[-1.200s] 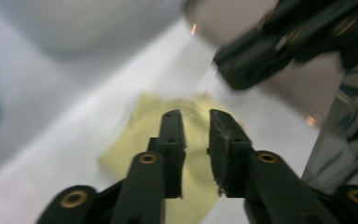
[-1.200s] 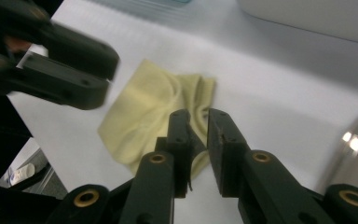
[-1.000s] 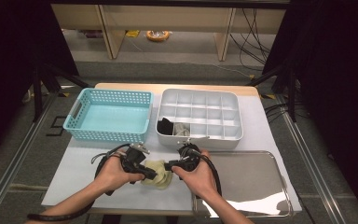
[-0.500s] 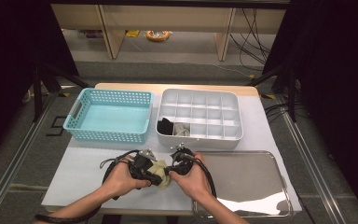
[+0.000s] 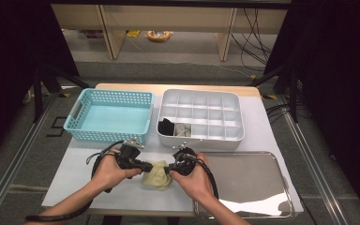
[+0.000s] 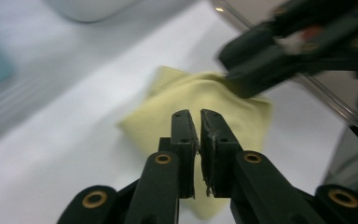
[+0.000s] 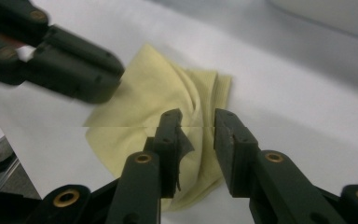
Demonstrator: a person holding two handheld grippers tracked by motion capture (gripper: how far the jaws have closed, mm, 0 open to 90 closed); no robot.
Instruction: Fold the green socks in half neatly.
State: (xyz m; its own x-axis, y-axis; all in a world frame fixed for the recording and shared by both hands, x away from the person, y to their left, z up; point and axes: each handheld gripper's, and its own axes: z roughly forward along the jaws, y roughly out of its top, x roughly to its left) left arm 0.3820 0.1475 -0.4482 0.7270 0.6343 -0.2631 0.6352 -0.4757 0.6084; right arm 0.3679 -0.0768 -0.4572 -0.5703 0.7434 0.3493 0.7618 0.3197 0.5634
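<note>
A crumpled pale yellow cloth (image 5: pixel 157 175) lies on the white mat near the table's front edge, between my two grippers. My left gripper (image 5: pixel 149 166) comes at it from the left. In the left gripper view its jaws (image 6: pixel 200 114) have just been closing and stand almost together above the cloth (image 6: pixel 168 102), with nothing seen between them. From the right, my right gripper (image 5: pixel 169 169) reaches the cloth. Its jaws (image 7: pixel 198 116) have just been opening, with a clear gap over the cloth's folds (image 7: pixel 168 93) and pads off it.
A teal basket (image 5: pixel 112 93) stands at the back left. Beside it is a white compartment box (image 5: pixel 201 140) with a dark item (image 5: pixel 166 126) in one front cell. A shiny metal tray (image 5: pixel 258 180) lies at the front right.
Half a second ago both hands were pressed closer over the cloth. The left hand has since drawn back a little to the left. The cloth shows more between the grippers.
</note>
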